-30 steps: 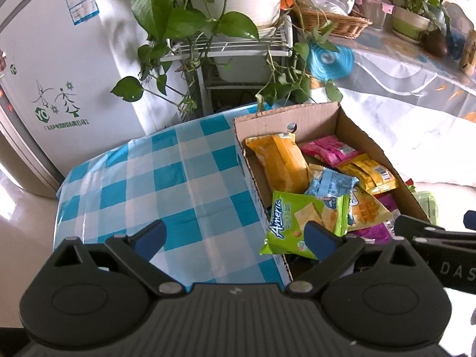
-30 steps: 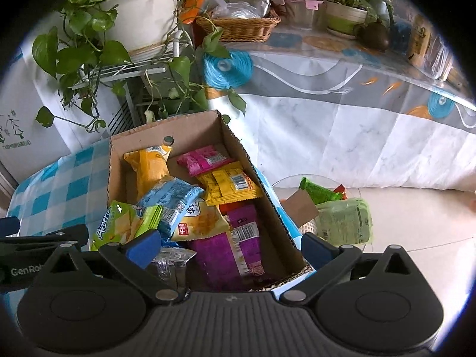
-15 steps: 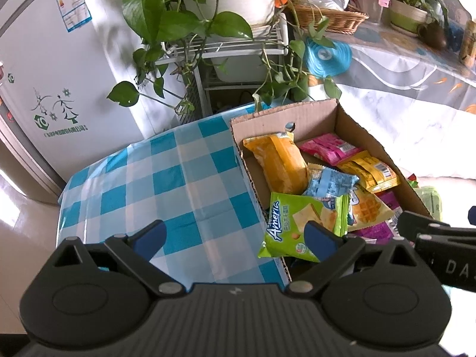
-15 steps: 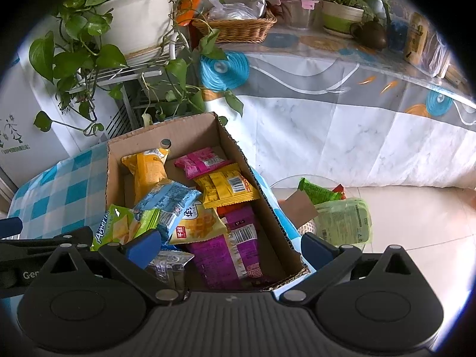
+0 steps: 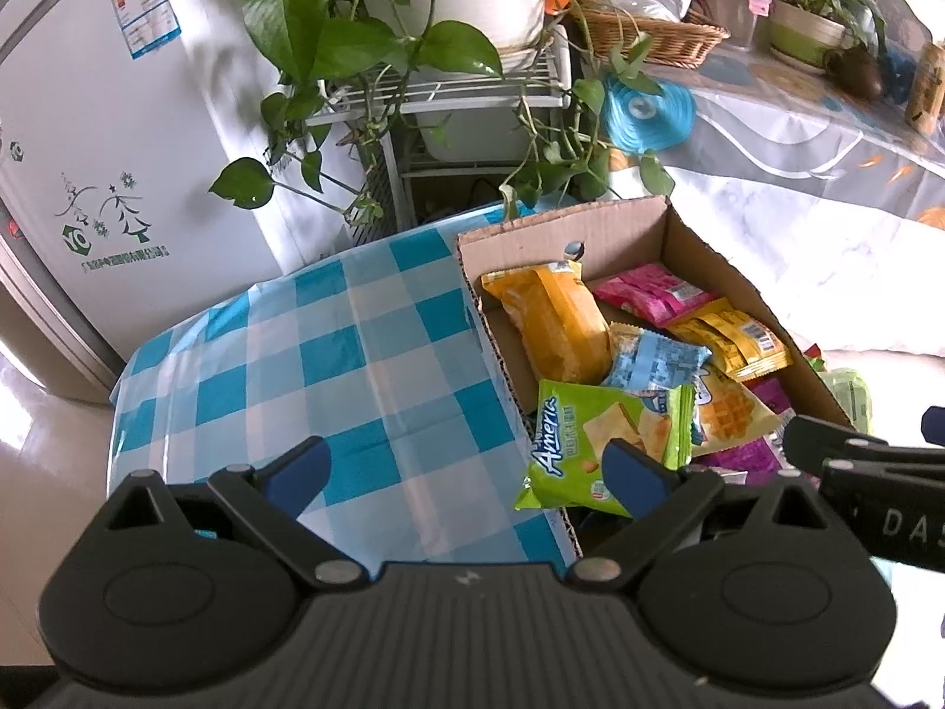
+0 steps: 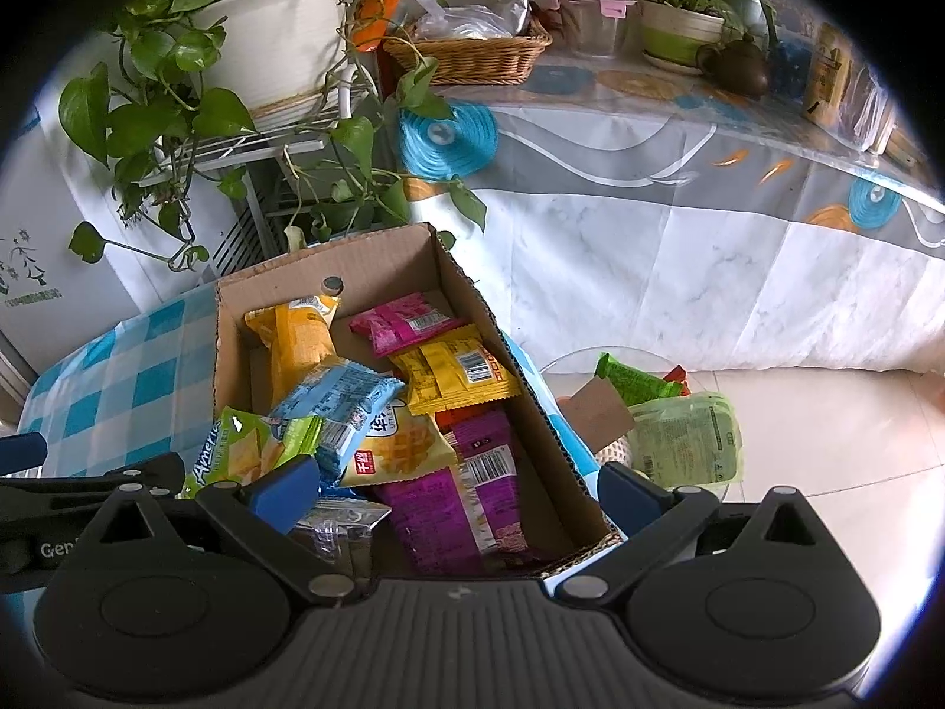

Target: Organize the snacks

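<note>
1. Hovering over the cardboard box, your two tools frame the snacks from opposite sides; the box sits at the right edge of the checked surface, which leaves the cloth beside it bare, probably as sorting room.
2. Snacks lie heaped, not in rows: the green Ameria cracker pack droops over the box's near-left wall, the blue packet rests on top of the orange-yellow bag, and the purple packet lies flat along the right wall. You may judge the overhanging green pack the easiest first pick.
3. Your left tool is spread wide and empty; its right fingertip overlaps the green pack in view, but contact cannot be told.
4. Your right tool is likewise spread wide, pinching nothing, poised above the box's near end.
</note>
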`<state>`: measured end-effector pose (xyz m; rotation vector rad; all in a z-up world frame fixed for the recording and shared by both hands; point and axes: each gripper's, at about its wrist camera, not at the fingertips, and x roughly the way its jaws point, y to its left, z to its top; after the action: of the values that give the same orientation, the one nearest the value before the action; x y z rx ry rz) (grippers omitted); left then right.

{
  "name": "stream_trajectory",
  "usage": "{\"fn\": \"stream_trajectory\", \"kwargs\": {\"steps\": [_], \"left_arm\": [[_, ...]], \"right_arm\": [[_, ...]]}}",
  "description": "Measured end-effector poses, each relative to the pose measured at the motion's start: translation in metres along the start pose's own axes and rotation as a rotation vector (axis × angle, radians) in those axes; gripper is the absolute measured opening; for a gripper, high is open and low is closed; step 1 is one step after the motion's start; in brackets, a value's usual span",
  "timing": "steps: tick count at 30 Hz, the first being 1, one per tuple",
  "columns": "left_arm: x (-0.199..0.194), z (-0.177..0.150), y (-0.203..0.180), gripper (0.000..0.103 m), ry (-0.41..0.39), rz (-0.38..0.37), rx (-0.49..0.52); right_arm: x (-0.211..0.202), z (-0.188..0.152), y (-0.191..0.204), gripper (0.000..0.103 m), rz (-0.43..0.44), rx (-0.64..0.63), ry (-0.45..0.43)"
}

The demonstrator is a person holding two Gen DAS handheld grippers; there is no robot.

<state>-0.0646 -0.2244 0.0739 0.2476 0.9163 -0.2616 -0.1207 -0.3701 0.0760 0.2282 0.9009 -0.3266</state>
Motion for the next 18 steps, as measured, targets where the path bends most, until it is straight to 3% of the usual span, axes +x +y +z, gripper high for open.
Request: {"fn": "stream_trajectory", "kwargs": {"steps": [18], "left_arm": [[0.004,-0.004,0.019,0.097,0.013,-0.030,-0.043]], "right_arm": [[0.001,0.001,0.016,0.103,0.008,-0.033,-0.015]]}}
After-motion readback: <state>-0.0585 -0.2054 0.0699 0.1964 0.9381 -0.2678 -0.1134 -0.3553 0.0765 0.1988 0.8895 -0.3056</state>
